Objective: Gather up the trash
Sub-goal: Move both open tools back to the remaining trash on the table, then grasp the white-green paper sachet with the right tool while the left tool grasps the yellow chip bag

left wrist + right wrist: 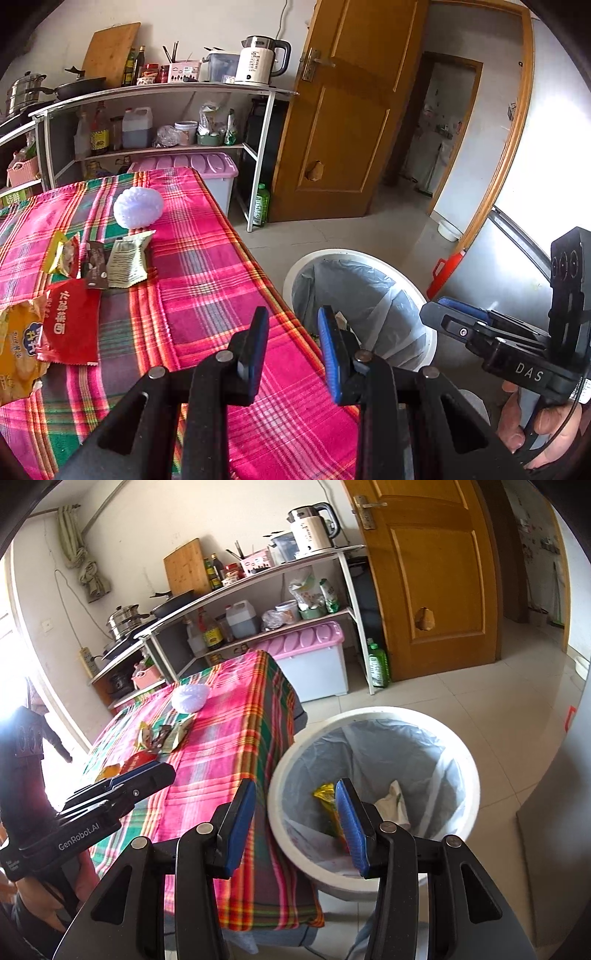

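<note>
Left gripper (293,345): jaws apart, nothing between the blue pads; it hangs over the counter's near corner, its own body cut off by the lower frame edge.
Right gripper (295,821): jaws apart and empty, above the rim of the trash bin (373,716); the hand (532,428) holding it shows only partly at the frame edge.
Bin contents: a yellow wrapper (325,794) and a crumpled white piece (393,799), both partly hidden behind the right pad.
Counter (221,258): covered by a pink plaid cloth.
Trash on counter: a red packet (72,321), a pale green sachet (127,264), a dark brown sachet (94,267) and a yellow-red wrapper (62,258) lie close together, well apart from the bin; a yellow bag (16,354) is cut off at the left edge.
White bumpy object (138,206): beyond the wrappers; what it is cannot be told.
</note>
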`<state>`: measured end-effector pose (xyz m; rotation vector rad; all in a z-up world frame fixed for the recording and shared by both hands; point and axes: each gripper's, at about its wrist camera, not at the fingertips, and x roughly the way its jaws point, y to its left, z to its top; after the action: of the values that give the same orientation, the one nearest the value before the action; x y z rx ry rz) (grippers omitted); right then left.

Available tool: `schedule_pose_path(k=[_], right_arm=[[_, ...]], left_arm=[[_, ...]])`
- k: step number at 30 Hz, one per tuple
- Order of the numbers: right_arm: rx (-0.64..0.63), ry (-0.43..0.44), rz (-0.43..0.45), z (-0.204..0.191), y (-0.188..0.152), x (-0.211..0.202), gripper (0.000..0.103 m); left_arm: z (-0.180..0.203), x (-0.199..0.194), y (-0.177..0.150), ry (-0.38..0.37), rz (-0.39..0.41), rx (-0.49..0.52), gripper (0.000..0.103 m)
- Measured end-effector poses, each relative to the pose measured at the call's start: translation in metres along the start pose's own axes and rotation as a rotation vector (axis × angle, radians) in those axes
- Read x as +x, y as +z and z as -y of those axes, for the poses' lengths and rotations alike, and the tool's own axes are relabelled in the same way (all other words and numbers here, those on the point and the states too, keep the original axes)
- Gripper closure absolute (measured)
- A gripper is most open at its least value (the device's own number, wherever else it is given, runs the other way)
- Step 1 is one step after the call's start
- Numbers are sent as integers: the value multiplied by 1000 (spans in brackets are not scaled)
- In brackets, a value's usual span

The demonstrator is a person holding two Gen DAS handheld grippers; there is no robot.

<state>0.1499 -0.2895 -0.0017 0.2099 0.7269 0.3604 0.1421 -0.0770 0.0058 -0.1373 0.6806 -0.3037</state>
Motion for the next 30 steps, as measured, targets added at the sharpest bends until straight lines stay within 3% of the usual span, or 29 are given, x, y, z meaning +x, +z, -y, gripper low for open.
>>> schedule_pose_path(k=[18,22,30], right_arm=[[-102,94,-32,-53,1,16,57],[-124,123,-46,-68,2,25,57],[-168,174,-74,-101,7,49,57]], left_arm=[[-61,-47,-14,135,68,-87,74],[-81,-58,-19,179,82,-119,68],[-125,-79,-27,265,109,-193,67]])
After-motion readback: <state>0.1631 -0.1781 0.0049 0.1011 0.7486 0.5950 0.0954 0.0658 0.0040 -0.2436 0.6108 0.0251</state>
